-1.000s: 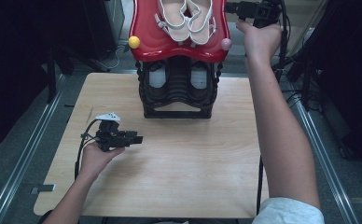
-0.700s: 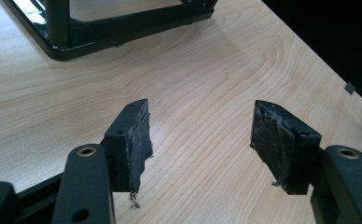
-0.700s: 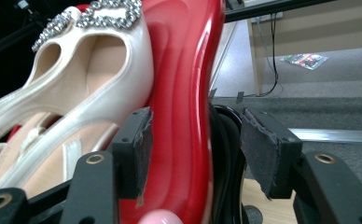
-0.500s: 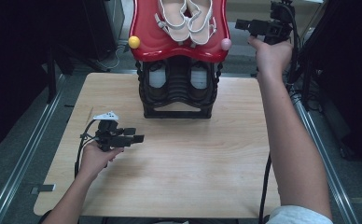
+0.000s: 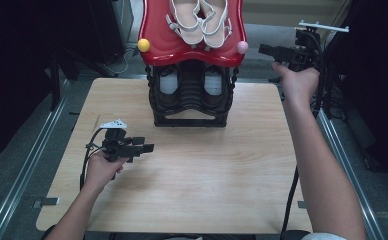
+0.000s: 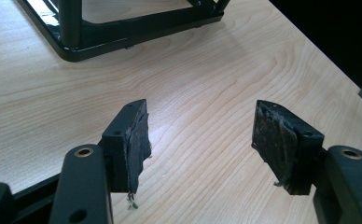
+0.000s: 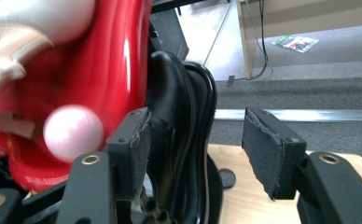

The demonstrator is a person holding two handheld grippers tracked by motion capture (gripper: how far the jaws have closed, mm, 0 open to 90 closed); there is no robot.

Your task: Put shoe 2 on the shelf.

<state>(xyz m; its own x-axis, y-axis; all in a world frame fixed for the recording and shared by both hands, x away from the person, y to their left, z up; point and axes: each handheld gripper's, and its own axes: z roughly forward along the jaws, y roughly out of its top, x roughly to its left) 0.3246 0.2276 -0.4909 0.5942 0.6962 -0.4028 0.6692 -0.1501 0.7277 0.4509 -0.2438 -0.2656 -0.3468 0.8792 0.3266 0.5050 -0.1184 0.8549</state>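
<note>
A pair of white sandals (image 5: 202, 20) lies on the red top shelf (image 5: 192, 54) of a black shoe rack (image 5: 189, 107) at the table's far side. The shelf's corners carry a yellow ball (image 5: 143, 45) and a pink ball (image 5: 242, 47). My right gripper (image 5: 264, 49) hangs just right of the pink ball (image 7: 73, 132). Its jaws have just been opening and nothing sits between them (image 7: 195, 140). My left gripper (image 5: 146, 144) hovers low over the table's left side, pointing right. Its jaws have also just been opening, and bare wood shows between them (image 6: 200, 140).
The wooden table (image 5: 207, 185) stretches in front of the rack. The rack's black base frame (image 6: 123, 32) lies ahead of the left gripper. Metal rails (image 5: 342, 165) run along both table sides. The right gripper's cable (image 5: 289, 200) hangs by the right edge.
The right hand has brought its gripper down and a little to the right, from beside the top of the red shelf to the pink ball's level. The left hand has stayed put.
</note>
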